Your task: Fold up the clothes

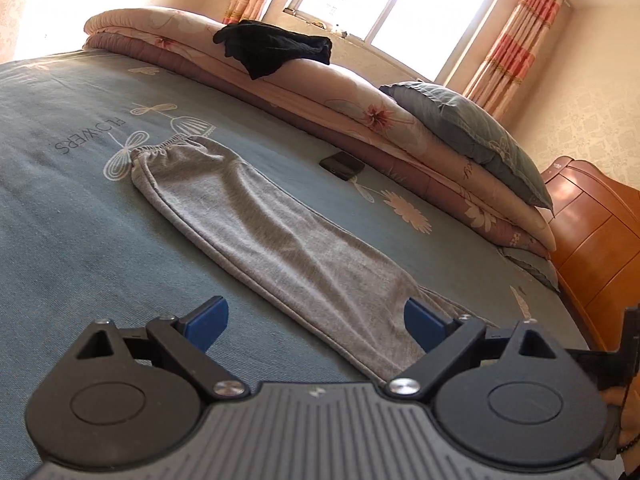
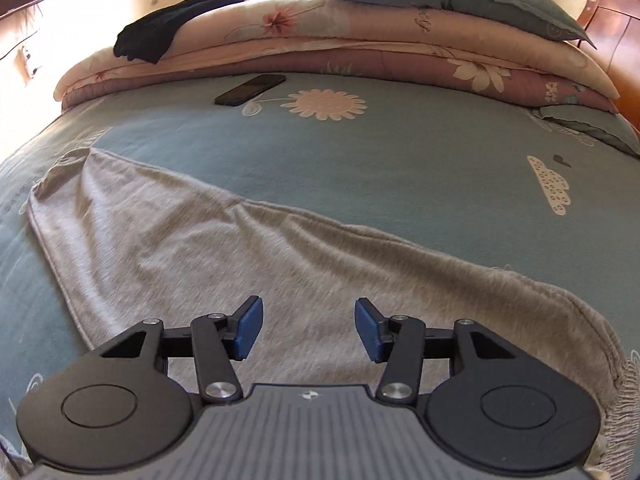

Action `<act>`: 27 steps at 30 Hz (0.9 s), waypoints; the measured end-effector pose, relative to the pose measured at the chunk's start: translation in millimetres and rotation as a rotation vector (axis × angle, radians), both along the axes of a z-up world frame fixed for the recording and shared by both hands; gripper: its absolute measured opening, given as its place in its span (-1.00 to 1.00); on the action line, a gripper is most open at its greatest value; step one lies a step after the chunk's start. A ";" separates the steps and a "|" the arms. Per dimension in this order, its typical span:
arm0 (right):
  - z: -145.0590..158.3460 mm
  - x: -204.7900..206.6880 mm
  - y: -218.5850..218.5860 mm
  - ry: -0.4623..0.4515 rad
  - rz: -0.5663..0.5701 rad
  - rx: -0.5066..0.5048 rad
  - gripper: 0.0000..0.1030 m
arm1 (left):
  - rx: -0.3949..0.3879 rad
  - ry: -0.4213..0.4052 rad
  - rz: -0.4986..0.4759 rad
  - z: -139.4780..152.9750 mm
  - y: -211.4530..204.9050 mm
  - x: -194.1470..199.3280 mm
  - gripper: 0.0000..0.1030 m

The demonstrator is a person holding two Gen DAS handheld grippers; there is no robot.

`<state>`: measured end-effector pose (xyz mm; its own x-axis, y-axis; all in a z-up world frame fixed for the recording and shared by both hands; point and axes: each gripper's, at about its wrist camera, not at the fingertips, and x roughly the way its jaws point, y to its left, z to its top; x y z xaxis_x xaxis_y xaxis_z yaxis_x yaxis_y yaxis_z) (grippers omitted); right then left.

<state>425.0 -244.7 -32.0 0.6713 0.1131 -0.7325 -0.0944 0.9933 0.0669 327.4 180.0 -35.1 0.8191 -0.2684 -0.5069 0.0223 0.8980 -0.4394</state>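
Grey trousers [image 1: 256, 216]: folded lengthwise into one long strip, flat on the blue-green bed sheet [image 1: 60, 208], mid-bed; elastic waistband [image 1: 168, 149] at one end.
Left gripper [image 1: 316, 326]: jaws wide apart, nothing between them, above the strip's other end.
Right gripper [image 2: 309, 330]: jaws apart, empty, over the grey cloth.
Phone [image 2: 251, 89]: dark, on the sheet just beside the folded floral quilts [image 2: 360, 46] along the bed's far edge.
Black garment [image 1: 276, 46]: atop the quilts.
Blue pillow [image 1: 472, 136]: atop the quilts, toward the wooden headboard [image 1: 592, 240].
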 end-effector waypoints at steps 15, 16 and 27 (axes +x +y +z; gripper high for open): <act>-55.2 85.7 -75.6 0.066 -0.253 0.013 0.05 | 0.058 0.035 0.051 -8.3 -6.1 7.5 0.89; -55.8 89.5 -74.8 0.056 -0.251 0.002 0.07 | 0.059 0.036 0.050 -8.3 -6.7 7.7 0.89; -24.2 81.2 -17.0 0.035 -0.114 0.018 0.07 | 0.053 0.031 0.060 -6.3 -2.8 5.9 0.89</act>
<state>506.1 -261.7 -56.2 0.6545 0.0510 -0.7544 0.0219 0.9960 0.0864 333.3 177.3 -41.4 0.8168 -0.1915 -0.5442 -0.0447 0.9195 -0.3906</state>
